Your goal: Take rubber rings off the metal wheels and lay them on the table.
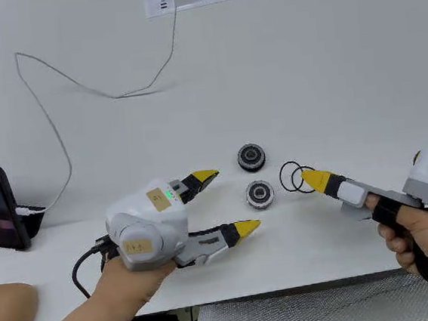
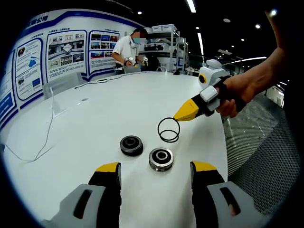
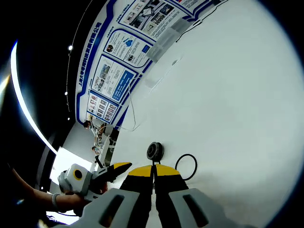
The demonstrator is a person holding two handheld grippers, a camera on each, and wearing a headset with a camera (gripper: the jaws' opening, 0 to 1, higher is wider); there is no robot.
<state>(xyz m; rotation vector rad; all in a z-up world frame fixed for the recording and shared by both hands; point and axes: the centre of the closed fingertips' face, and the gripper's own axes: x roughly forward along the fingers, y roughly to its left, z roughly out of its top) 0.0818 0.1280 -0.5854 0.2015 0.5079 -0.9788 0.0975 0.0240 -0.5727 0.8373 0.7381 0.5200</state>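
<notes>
Lying flat on the table (image 1: 326, 66), two overlapping rubber rings (image 1: 294, 177) sit just right of the near wheel (image 1: 260, 194) and the far wheel (image 1: 252, 157). The right gripper (image 1: 312, 177), jaws pressed together with nothing visibly pinched, has its tip at the rings' right edge. The left gripper (image 1: 229, 201) gapes wide and empty, with the wheels just ahead.

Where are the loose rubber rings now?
Head view: rubber rings lie on the table right of the two metal wheels, at the tip of the right hand-held gripper.
</notes>
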